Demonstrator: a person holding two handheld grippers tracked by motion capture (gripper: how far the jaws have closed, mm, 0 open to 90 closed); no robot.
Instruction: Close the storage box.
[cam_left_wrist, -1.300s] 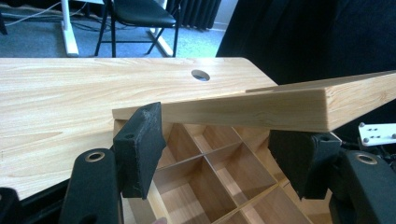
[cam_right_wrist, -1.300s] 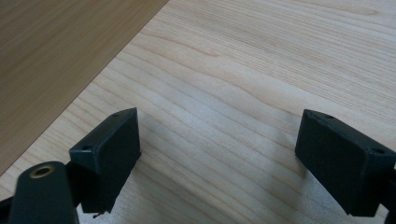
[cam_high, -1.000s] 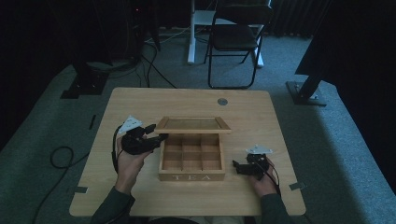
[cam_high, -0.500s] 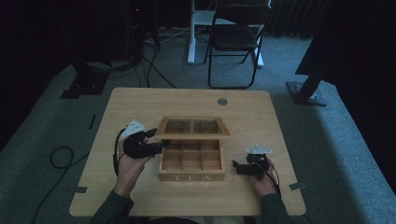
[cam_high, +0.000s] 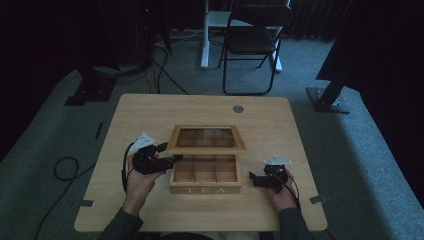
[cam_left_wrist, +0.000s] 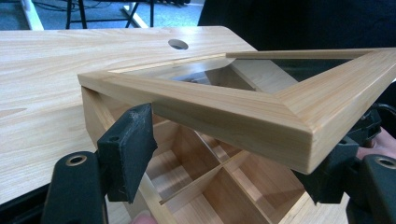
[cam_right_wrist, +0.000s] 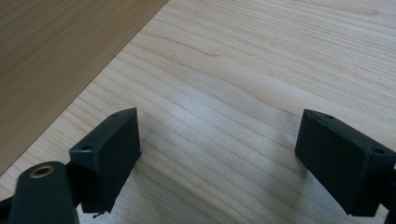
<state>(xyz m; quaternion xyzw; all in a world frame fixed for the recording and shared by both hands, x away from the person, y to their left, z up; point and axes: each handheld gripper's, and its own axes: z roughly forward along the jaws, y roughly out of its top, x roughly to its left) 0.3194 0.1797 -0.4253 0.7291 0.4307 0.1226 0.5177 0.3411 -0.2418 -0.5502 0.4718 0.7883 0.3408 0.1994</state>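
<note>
A wooden tea box (cam_high: 205, 183) marked TEA, with several bare compartments (cam_left_wrist: 205, 172), sits mid-table. Its glass-paned lid (cam_high: 206, 138) is raised and tilts over the back of the box. My left gripper (cam_high: 169, 153) is at the box's left side. Its jaws have just been opening and now stand wide on either side of the lid's frame (cam_left_wrist: 243, 112). The pads (cam_left_wrist: 126, 149) do not press on the wood. To the right of the box, my right gripper (cam_high: 252, 178) rests open on the table (cam_right_wrist: 243, 70) with nothing between its jaws (cam_right_wrist: 219, 154).
A round cable hole (cam_high: 238, 108) lies in the tabletop behind the box. Beyond the table's far edge stand a folding chair (cam_high: 252, 42) and a white desk leg (cam_high: 205, 35). Cables (cam_high: 65, 167) trail on the floor at left.
The left gripper's jaws have spread apart and the hand has drawn slightly toward the near edge. The lid sits a little lower in the picture. The right hand has not moved.
</note>
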